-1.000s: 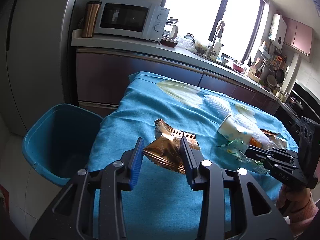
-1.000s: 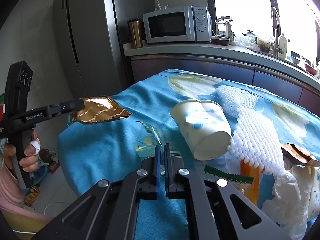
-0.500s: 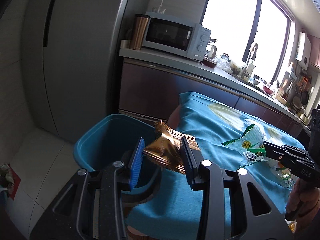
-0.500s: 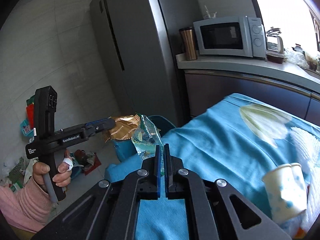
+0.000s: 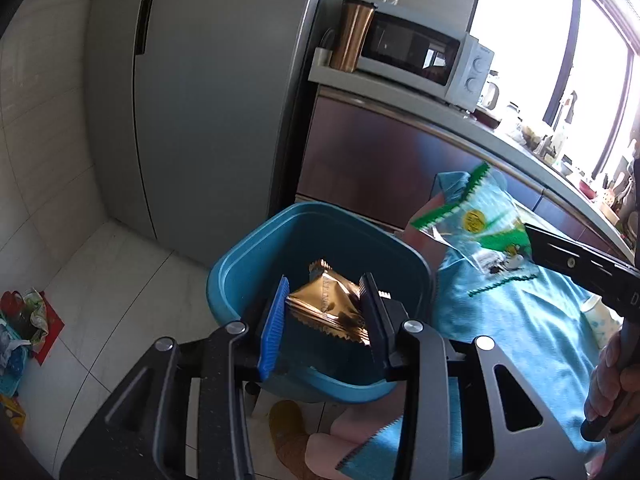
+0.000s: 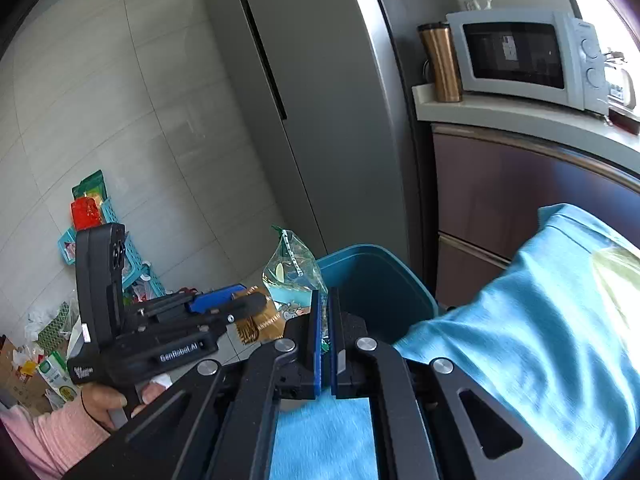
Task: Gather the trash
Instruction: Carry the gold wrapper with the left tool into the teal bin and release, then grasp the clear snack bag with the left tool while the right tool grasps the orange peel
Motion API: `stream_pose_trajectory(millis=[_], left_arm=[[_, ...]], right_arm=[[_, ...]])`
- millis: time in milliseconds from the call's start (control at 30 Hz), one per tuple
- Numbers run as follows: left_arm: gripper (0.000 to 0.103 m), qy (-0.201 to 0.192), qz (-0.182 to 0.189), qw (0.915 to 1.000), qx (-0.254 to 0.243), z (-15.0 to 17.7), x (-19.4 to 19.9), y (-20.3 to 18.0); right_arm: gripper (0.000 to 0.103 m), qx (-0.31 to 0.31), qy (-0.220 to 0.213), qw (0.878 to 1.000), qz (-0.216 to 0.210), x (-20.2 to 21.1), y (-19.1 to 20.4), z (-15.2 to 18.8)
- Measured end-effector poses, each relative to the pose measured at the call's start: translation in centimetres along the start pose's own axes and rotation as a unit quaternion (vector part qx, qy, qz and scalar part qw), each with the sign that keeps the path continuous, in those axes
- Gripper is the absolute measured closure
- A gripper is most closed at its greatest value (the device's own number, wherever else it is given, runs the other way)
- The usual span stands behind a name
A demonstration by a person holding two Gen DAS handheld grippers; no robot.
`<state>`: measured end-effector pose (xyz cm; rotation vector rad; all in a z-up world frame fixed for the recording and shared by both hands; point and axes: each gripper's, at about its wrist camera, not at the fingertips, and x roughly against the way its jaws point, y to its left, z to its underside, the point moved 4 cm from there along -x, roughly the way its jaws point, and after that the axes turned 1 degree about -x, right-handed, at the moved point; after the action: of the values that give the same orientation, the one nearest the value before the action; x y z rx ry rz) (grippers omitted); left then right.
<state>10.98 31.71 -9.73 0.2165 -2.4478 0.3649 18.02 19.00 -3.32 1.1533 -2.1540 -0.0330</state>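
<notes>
Looking down along my left gripper (image 5: 325, 312), I see its jaws set at a middling width and pressed on the two sides of a gold foil wrapper (image 5: 328, 306), which hangs directly above the open mouth of the blue bin (image 5: 240, 256). The gripper tilts downward toward the bin's inside. The bin stands on the tiled floor (image 5: 100, 292), just in front of the grey refrigerator (image 5: 208, 92) and beside the corner of the table covered by a blue cloth (image 5: 532, 320).

My right gripper (image 6: 325, 308) has its jaws pinched nearly together on the lower edge of a clear plastic bag with green print (image 6: 290, 272); the bag stands up from the jaws just short of the bin's rim, on the table side. In the left view the same bag (image 5: 476, 220) projects from the right gripper's tip, above and to the right of the bin.

A hand (image 6: 108, 400) with a pink sleeve (image 6: 52, 436) grips the left gripper's handle, left of the bin. Another hand (image 5: 612, 376) holds the right handle over the cloth. A paper cup (image 5: 600, 316) lies on the table, well away from the bin.
</notes>
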Motion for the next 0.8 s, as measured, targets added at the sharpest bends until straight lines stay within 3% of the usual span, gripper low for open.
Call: stream_pose_trajectory(millis=[67, 300, 467, 600, 800], left_arm=[[0.074, 0.008, -0.003, 1.0, 0.001, 0.0, -1.1, 0.1], [0.074, 0.033, -0.013, 0.9994, 0.004, 0.6, -4.0, 0.6], [0.073, 0.027, -0.014, 0.9995, 0.006, 1.1, -4.1, 0.6], [0.068, 0.021, -0.014, 0.9997, 0.006, 1.5, -3.2, 0.4], [0.06, 0.007, -0.005, 1.0, -0.002, 1.4, -1.7, -0.5]], right_arm=[[0.101, -0.008, 0.016, 1.0, -0.002, -1.6, -0.1, -0.2], [0.099, -0.029, 0.073, 0.997, 0.023, -5.9, -1.2, 0.2], [0.085, -0.039, 0.092, 0.994, 0.042, -7.0, -1.7, 0.2], [0.077, -0.052, 0.088, 0.994, 0.041, -6.8, -2.4, 0.3], [0.077, -0.064, 0.07, 0.995, 0.032, -5.6, -3.1, 0.7]])
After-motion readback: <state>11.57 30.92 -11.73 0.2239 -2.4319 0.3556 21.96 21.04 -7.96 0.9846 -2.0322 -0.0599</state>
